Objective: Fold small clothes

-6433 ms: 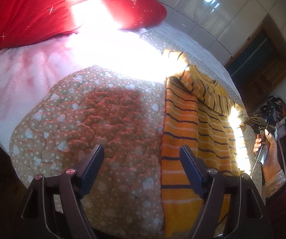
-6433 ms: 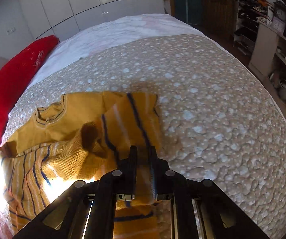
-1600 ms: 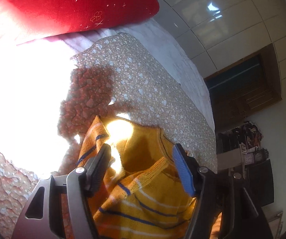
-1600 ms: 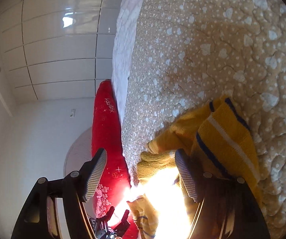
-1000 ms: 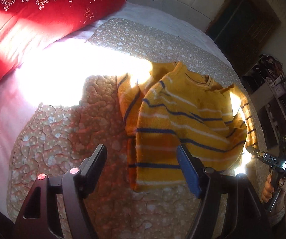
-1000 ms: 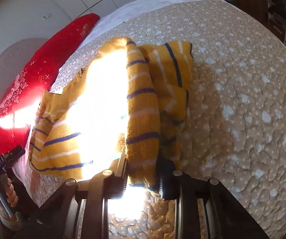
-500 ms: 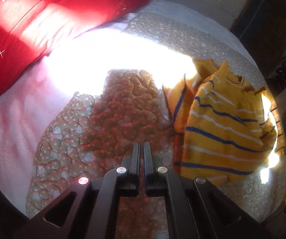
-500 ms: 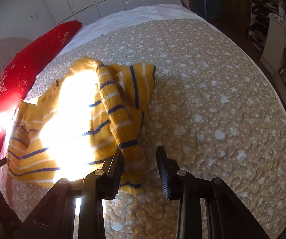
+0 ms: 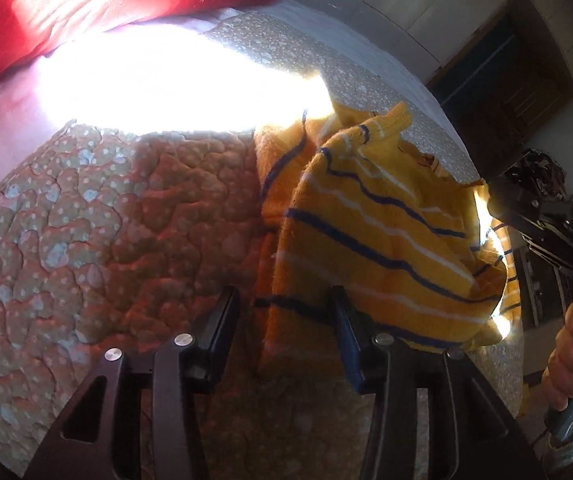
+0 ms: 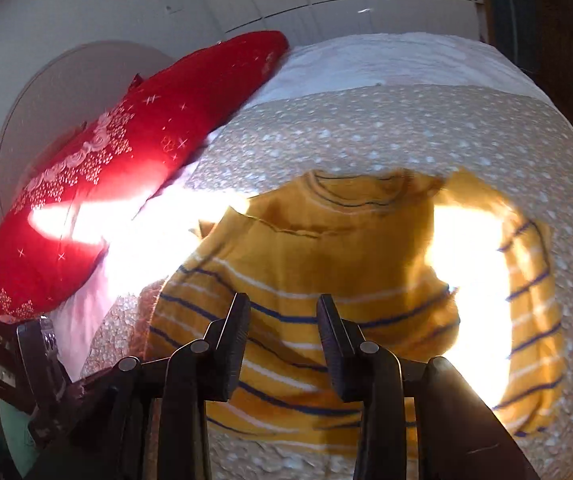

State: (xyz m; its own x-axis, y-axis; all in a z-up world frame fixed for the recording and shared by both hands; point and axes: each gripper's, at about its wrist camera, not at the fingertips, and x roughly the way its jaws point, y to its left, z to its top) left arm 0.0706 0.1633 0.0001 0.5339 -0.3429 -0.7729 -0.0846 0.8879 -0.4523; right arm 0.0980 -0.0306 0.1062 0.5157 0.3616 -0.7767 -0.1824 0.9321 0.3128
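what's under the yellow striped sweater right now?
The sweater lies crumpled on the dotted beige quilt, which shows all around it. A folded sleeve layer pokes out beneath its top layer. Anything else under the bunched knit is covered.

Left gripper (image 9: 286, 320): jaws were pressed together half a second ago over bare quilt (image 9: 86, 240); now opening, with the near left edge of the sweater (image 9: 366, 232) lying between them, pads not pressing on it.

Right gripper (image 10: 282, 332): a second ago clamped on the sweater's hem fold; released since. Jaws now parted, hovering over the striped body. Its view has swung from the sweater's side edge to over its striped lower part, facing the collar (image 10: 350, 196) and the red pillow (image 10: 126, 168).

Sweater: 6.4 s ago spread long; now bunched, one side folded over the body.
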